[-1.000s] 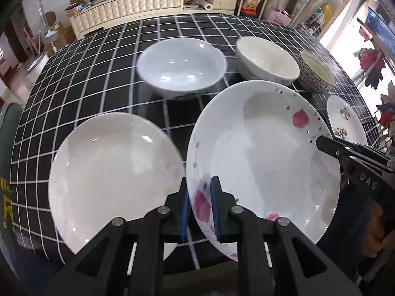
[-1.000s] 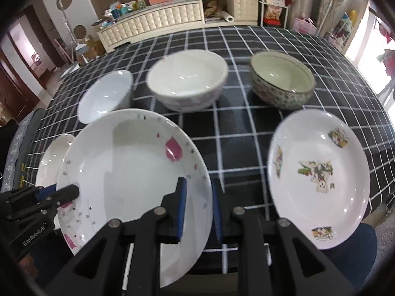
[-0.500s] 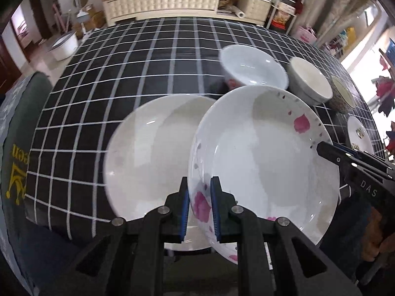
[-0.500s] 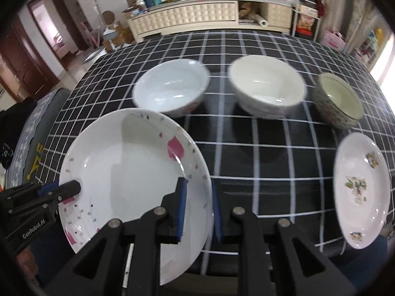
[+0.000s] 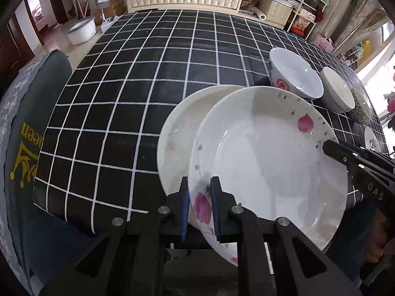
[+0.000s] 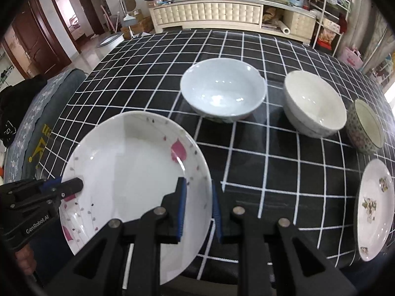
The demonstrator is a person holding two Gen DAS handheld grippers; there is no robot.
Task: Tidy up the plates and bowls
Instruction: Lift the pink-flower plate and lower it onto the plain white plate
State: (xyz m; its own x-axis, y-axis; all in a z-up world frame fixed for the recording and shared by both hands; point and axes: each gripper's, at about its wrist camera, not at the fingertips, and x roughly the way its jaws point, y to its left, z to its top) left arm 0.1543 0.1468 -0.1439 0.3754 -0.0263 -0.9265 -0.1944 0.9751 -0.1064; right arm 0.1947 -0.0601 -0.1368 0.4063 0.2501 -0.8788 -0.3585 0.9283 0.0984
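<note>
Checked tablecloth (image 5: 148, 79), near edge: we see both grippers, left gripper (image 5: 199, 204) and right gripper (image 6: 197, 207), pinching opposite rims of the petal plate (image 5: 266, 162), tilted, probably clear of the plain plate (image 5: 177, 133).

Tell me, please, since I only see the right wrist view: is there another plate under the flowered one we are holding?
Observer: Yes, a plain white plate lies on the checked tablecloth beneath the flowered plate; only its left part shows.
Operator: Are the two touching?
Observer: I cannot tell. The flowered plate's near rim, at a pink flower, sits between the two fingers of the left gripper.
Operator: Is anything left of the plain plate?
Observer: Only tablecloth on that side.
</note>
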